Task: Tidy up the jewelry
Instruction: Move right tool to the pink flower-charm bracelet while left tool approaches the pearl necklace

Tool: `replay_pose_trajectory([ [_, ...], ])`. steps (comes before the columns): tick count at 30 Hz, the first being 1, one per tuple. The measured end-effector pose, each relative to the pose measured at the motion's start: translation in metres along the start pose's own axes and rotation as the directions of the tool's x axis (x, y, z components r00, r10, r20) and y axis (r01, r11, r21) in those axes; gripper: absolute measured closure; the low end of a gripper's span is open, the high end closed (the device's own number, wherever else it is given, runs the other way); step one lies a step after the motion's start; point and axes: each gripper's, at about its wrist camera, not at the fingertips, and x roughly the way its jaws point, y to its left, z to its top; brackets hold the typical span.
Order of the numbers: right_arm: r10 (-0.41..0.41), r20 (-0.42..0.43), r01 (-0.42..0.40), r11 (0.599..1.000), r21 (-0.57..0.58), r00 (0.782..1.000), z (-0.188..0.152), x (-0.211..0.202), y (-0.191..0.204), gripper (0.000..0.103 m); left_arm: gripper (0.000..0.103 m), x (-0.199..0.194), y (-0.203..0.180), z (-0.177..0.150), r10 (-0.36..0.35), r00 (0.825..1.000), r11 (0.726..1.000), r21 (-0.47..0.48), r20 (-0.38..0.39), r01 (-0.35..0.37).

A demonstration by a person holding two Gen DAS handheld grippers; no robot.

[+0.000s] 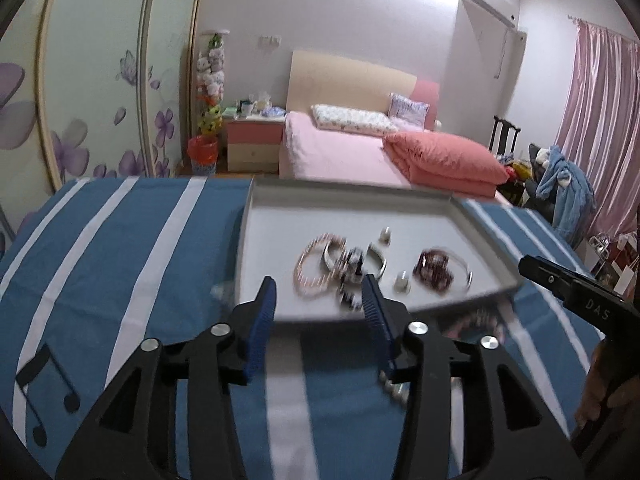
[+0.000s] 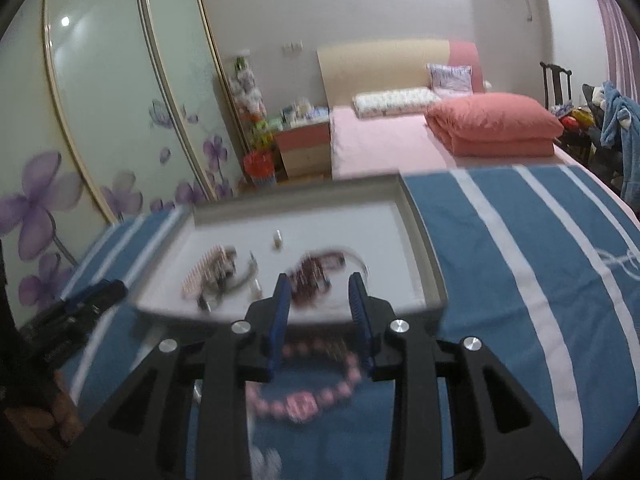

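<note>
Your right gripper (image 2: 320, 312), fingers parted and empty, hovers directly above the pink bead bracelet (image 2: 308, 384) on the striped table just before the tray (image 2: 424, 236); your left gripper (image 1: 320, 312), likewise parted and empty, stands farther off, facing the tray's jewelry

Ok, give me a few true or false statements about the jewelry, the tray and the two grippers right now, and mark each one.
1. The pink bead bracelet lies on the striped cloth, outside the tray. True.
2. The tray holds no jewelry. False: several bracelets and rings lie in it, among them a dark red bead bracelet.
3. The left gripper clamps a bracelet. False: its jaws stand apart, empty.
4. The right gripper is open. True.
</note>
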Motion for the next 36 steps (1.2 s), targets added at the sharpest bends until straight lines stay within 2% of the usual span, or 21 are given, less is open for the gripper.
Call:
replay_pose_trajectory([
  [7,-0.059,-0.162,0.054,0.998,-0.031,0.985,-0.028,0.027,-0.003,0.074,0.049,0.001,0.004,-0.020,0.011,0.998,1.000,0.011,-0.068,-0.011],
  [11,-0.091,-0.186,0.082,0.995,-0.058,0.978,-0.032,0.039,0.001,0.076,0.044,-0.003,-0.002,-0.026,0.004,0.997,1.000,0.031,-0.074,-0.002],
  [14,-0.124,-0.217,0.110,0.991,-0.076,0.968,-0.034,0.046,-0.001,0.086,0.042,-0.003,-0.007,-0.026,-0.004,0.997,0.999,0.046,-0.075,0.007],
  [24,-0.148,-0.211,0.130,0.987,-0.096,0.966,-0.046,0.027,-0.021,0.087,0.041,0.019,-0.042,-0.035,-0.028,0.989,0.992,0.119,-0.143,0.045],
  [27,-0.153,-0.213,0.140,0.987,-0.074,0.965,-0.047,0.022,-0.033,0.087,0.041,0.030,-0.054,-0.036,-0.011,0.986,0.988,0.148,-0.168,0.036],
  [31,-0.152,-0.213,0.140,0.988,-0.070,0.965,-0.049,0.019,-0.037,0.087,0.043,0.046,-0.063,-0.038,0.048,0.978,0.982,0.189,-0.202,-0.009],
  [33,-0.155,-0.211,0.142,0.987,-0.078,0.965,-0.048,0.020,-0.036,0.087,0.050,0.051,-0.062,-0.039,0.077,0.970,0.981,0.192,-0.230,-0.033],
  [36,-0.151,-0.212,0.136,0.987,-0.083,0.965,-0.050,0.020,-0.035,0.087,0.051,0.052,-0.048,-0.038,0.133,0.962,0.980,0.177,-0.237,-0.091],
])
